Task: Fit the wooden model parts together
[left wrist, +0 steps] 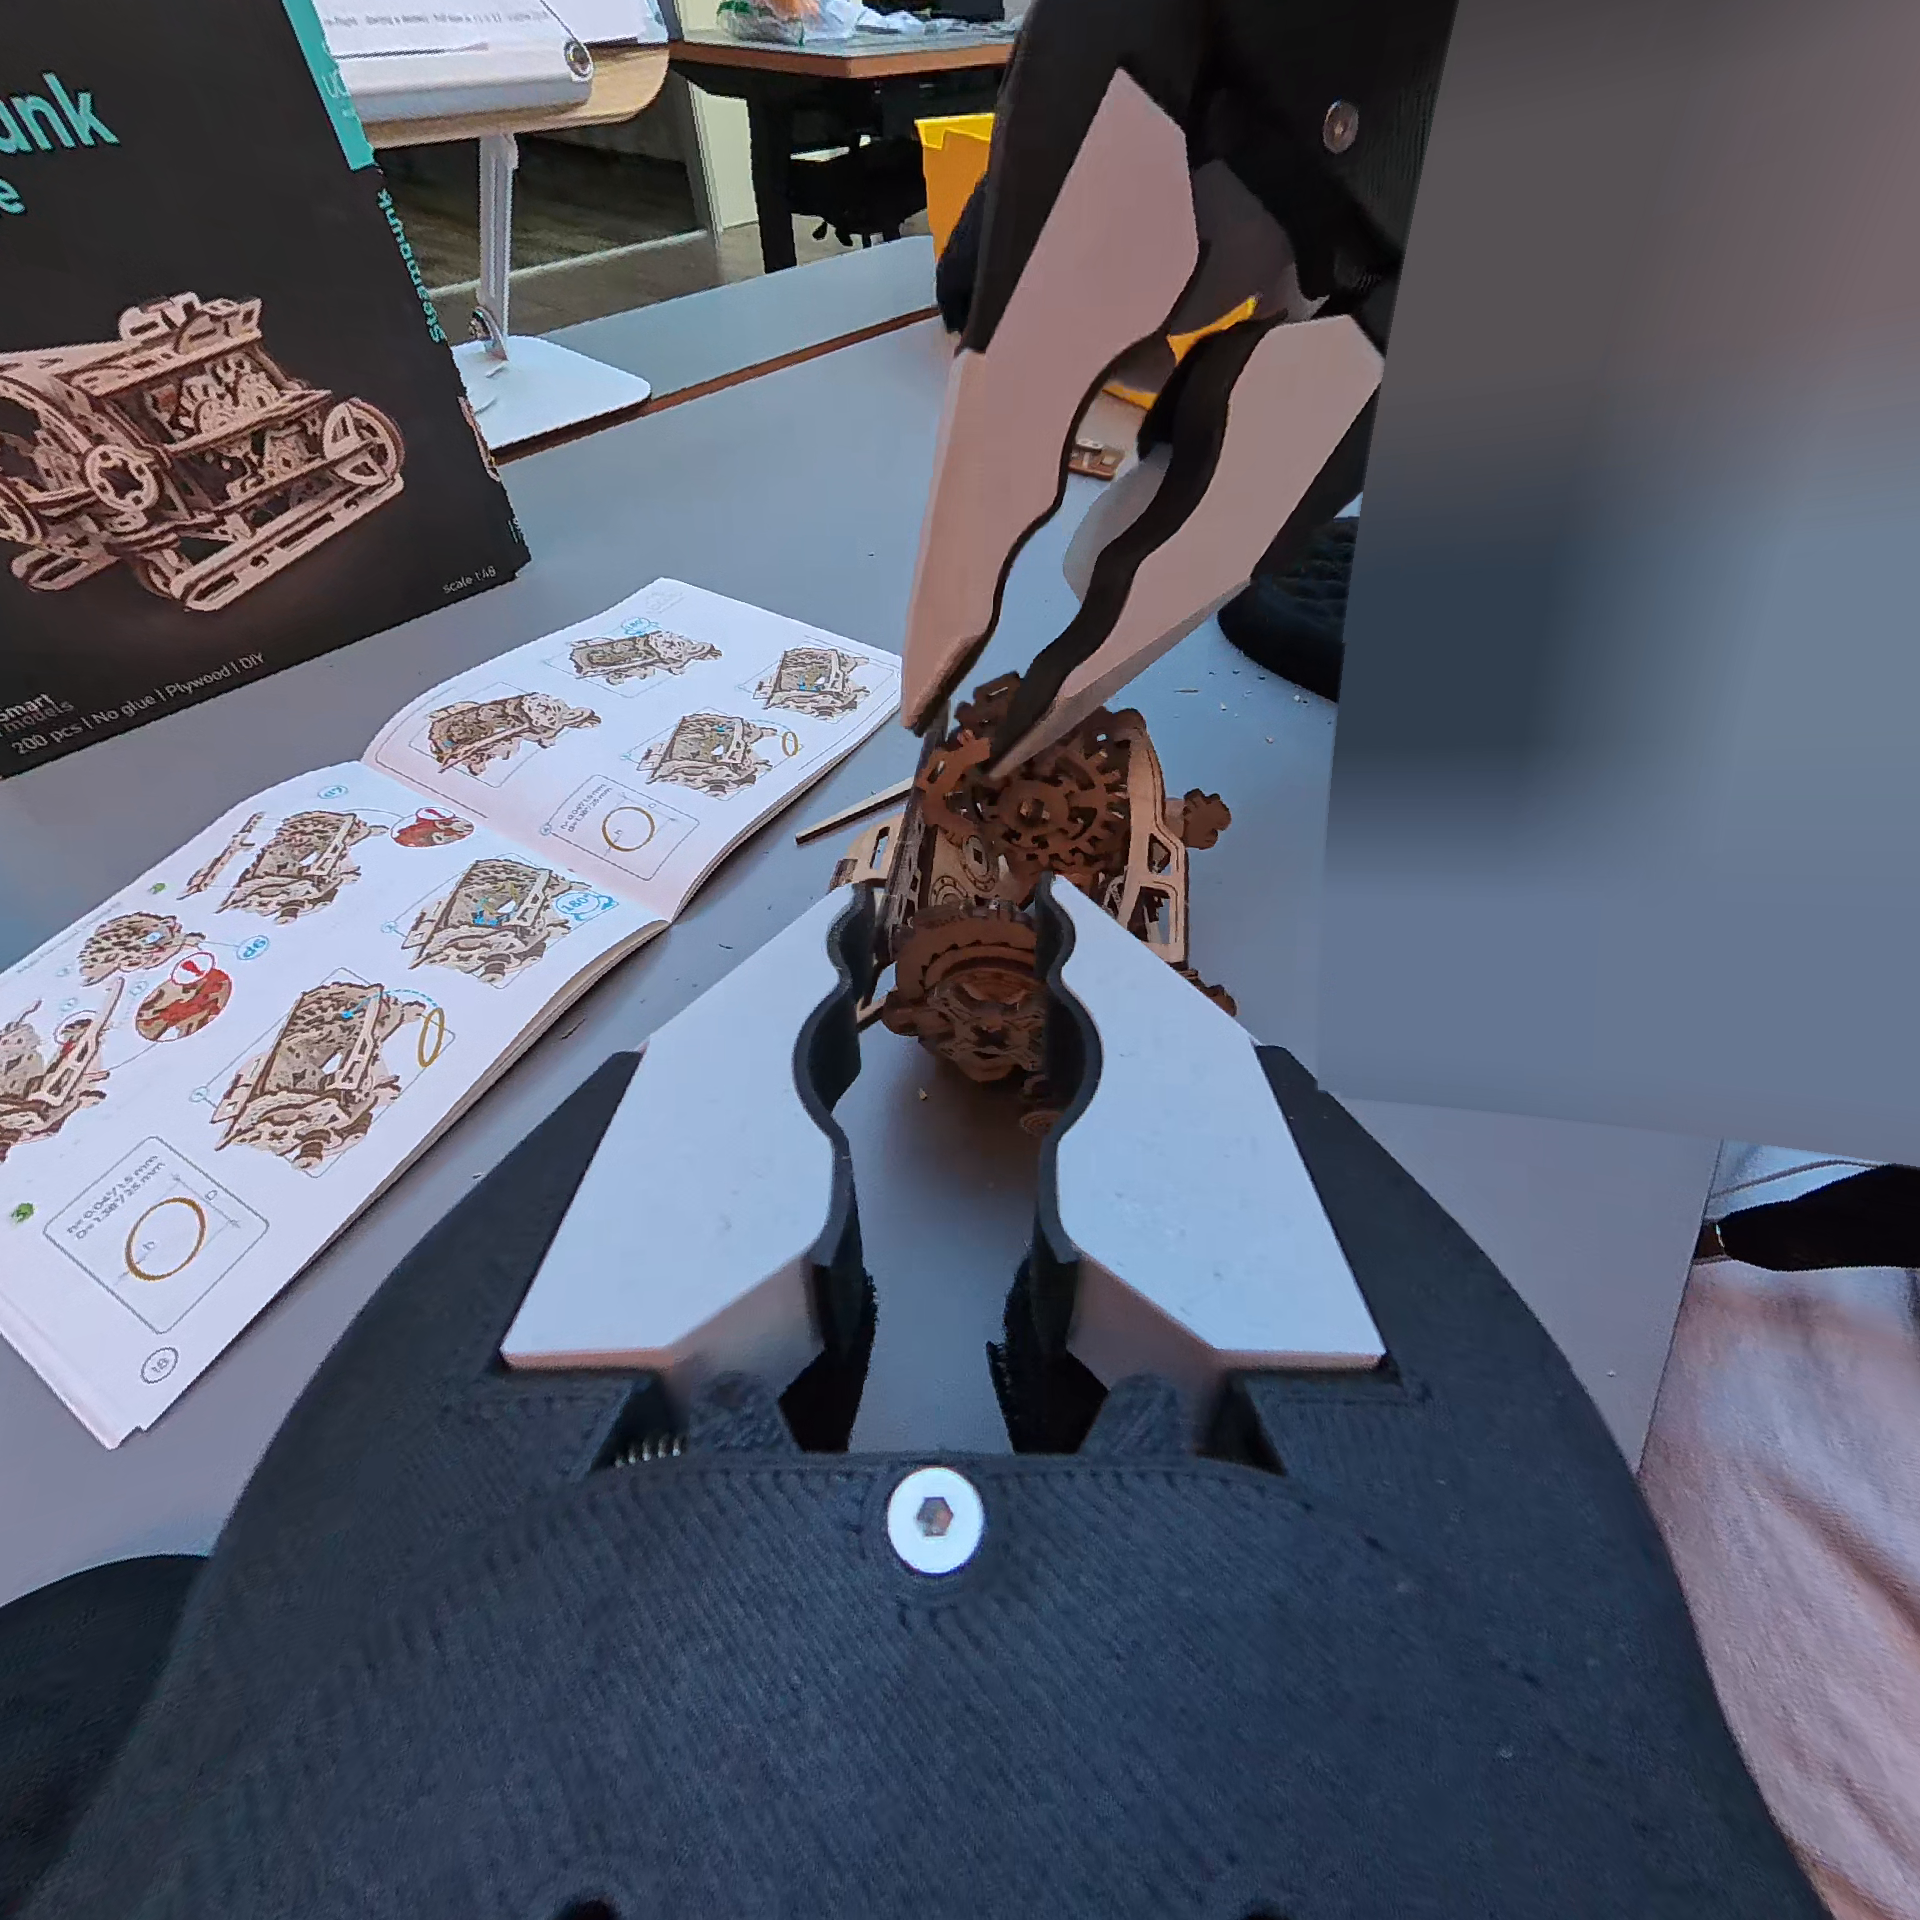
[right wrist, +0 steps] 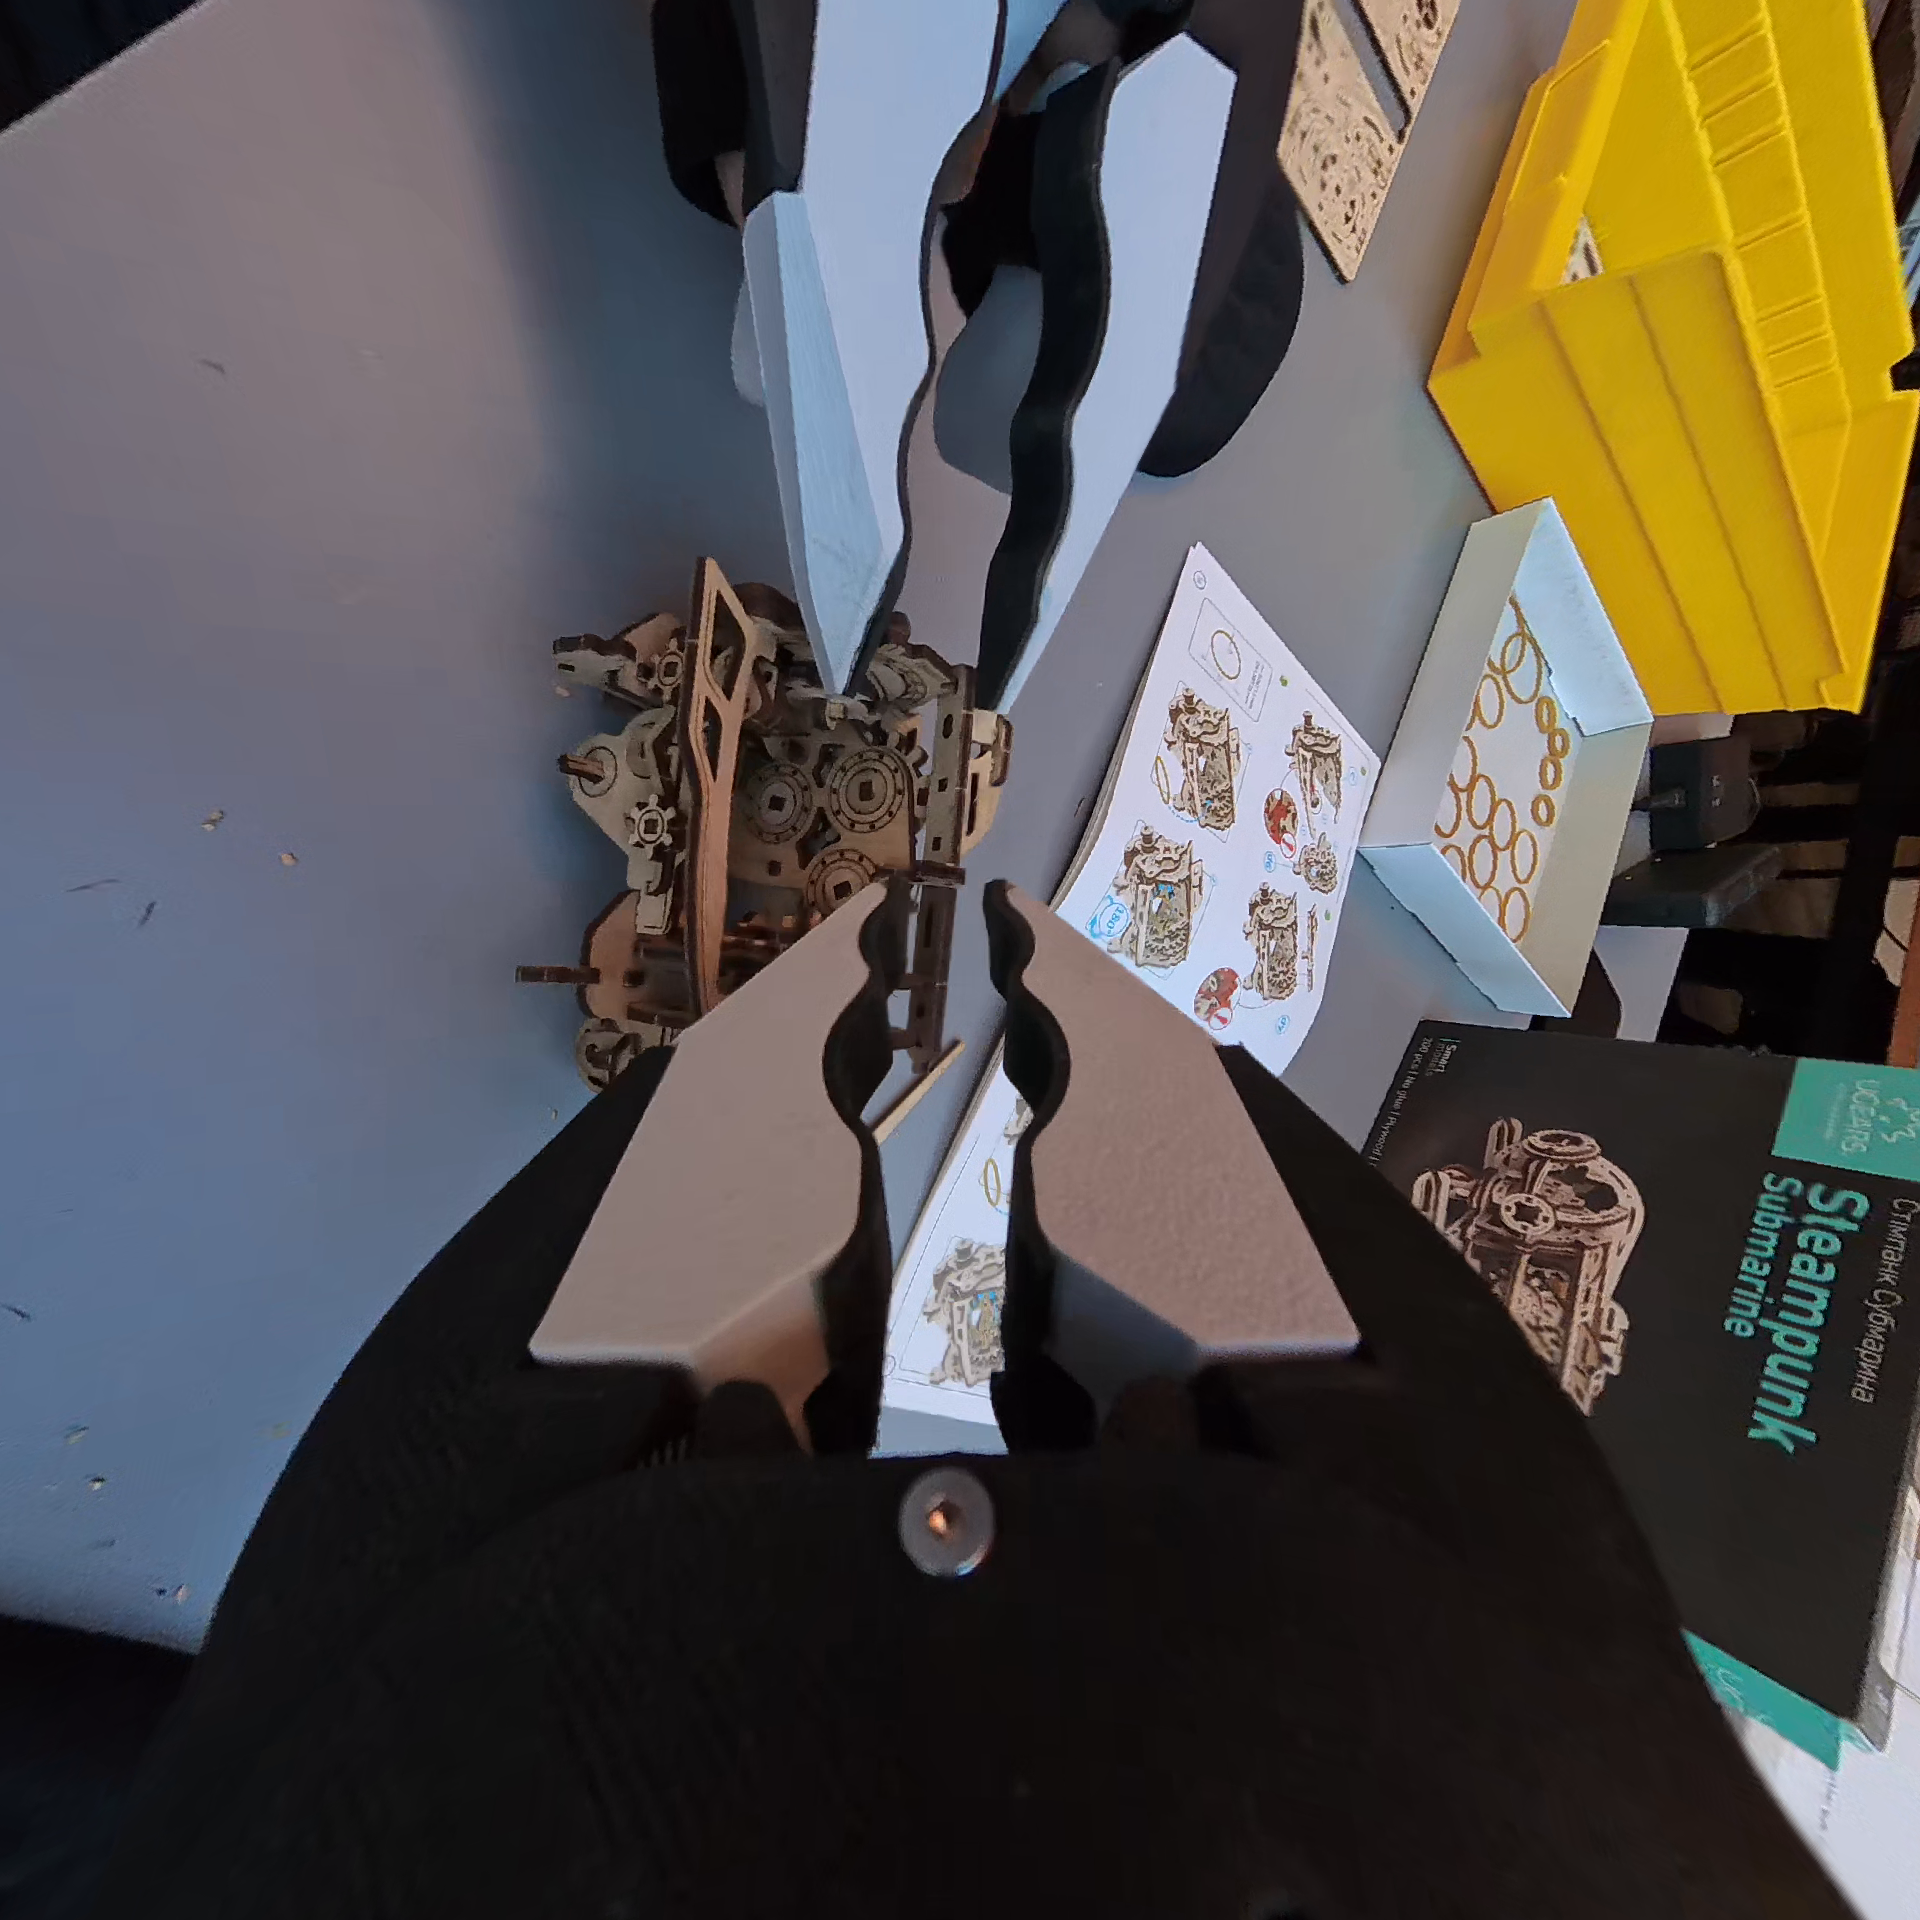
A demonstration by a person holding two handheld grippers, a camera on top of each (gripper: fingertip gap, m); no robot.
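Note:
A half-built wooden model (left wrist: 1049,821) full of gears lies on the grey table; it also shows in the right wrist view (right wrist: 790,800). My left gripper (left wrist: 948,902) is shut on the model's round near end, which fills the gap between its pads. In the right wrist view it (right wrist: 920,675) reaches in from the top. My right gripper (right wrist: 940,891) is closed to a narrow gap around a thin wooden side strip (right wrist: 928,966) standing on the model's edge. In the left wrist view it (left wrist: 961,743) comes down from above onto the strip (left wrist: 902,842) and the gears.
An open instruction booklet (left wrist: 416,935) lies left of the model, with the kit box (left wrist: 208,364) behind it. A loose wooden stick (right wrist: 920,1091) lies by the booklet (right wrist: 1226,810). A white tray (right wrist: 1455,914) of rubber rings, a yellow bin (right wrist: 1683,364) and a plywood sheet (right wrist: 1351,114) sit beyond. The tips of both grippers are at nearly the same place. About 10 cm separates my right fingertips from the loose wooden stick (right wrist: 920,1091). It is also in sight in the left wrist view (left wrist: 847,812).

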